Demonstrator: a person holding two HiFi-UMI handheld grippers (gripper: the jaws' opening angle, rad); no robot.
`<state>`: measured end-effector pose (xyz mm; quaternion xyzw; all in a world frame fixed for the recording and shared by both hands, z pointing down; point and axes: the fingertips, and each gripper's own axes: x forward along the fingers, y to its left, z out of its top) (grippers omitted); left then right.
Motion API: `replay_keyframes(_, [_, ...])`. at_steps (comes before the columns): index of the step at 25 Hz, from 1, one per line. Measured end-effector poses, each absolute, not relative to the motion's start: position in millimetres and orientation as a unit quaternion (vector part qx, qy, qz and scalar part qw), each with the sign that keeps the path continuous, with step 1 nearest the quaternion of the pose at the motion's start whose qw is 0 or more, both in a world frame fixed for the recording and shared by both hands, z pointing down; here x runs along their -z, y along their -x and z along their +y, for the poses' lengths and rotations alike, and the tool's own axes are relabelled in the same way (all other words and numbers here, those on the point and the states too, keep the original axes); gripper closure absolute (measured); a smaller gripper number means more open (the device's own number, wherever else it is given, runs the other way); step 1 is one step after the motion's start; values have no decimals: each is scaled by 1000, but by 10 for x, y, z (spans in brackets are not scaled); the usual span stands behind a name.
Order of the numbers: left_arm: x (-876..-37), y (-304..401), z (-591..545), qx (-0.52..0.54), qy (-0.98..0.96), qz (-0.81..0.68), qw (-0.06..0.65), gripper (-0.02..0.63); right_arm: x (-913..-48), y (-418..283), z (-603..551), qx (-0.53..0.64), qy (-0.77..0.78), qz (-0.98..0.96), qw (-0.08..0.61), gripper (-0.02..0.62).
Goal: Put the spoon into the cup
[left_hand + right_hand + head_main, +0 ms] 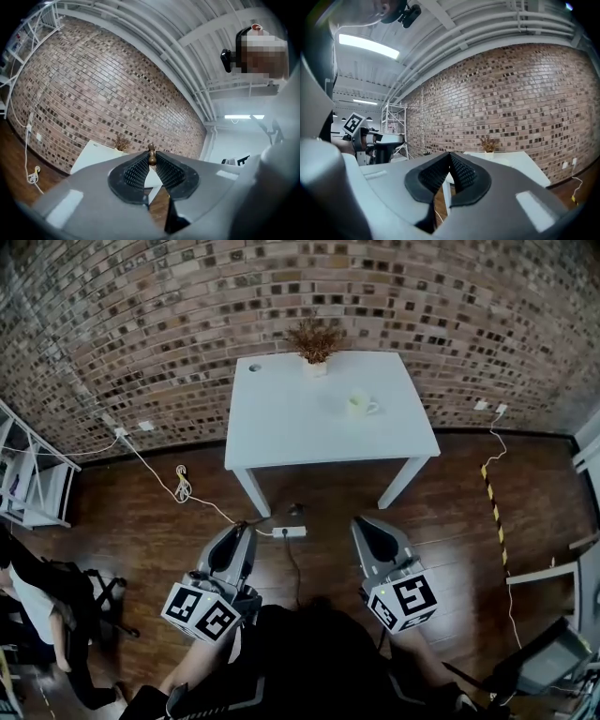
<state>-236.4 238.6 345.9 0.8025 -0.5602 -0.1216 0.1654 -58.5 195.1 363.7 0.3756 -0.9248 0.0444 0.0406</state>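
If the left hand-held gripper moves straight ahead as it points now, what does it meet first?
Probably the white table, at its near edge. The way from the left hand-held gripper to it looks free, but depth is hard to judge.

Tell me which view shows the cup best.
Head view: the cup stands in full sight on the white table, right of the potted plant and nearer the camera. Both gripper views show table and plant, but I can't make out the cup there; the jaws in front cover part of the tabletop.
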Motion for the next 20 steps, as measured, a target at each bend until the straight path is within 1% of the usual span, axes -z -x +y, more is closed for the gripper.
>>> replay_keyframes(6, [-3600,2346,2005,107,-800,-560,186,568,-3728,565,1480,-52,-381,-922,46,589])
replay_keyframes(10, [-3623,2517,1614,115,-804,-551,191,568,-3743,770,1084,-59,-392,-917,51,589])
replay_keyframes(12, [-3594,2630,1400,115,-810,-543,186,568,-3695,878,900,-63,-401,-913,42,589])
replay_keyframes(15, [-3556,2873,1108,123,-814,-539,179,568,-3601,1122,658,-46,-400,-915,41,589])
replay_keyframes(20, [-3625,3208,699,128,-818,-525,196,568,-3550,1393,243,-42,-421,-905,48,589])
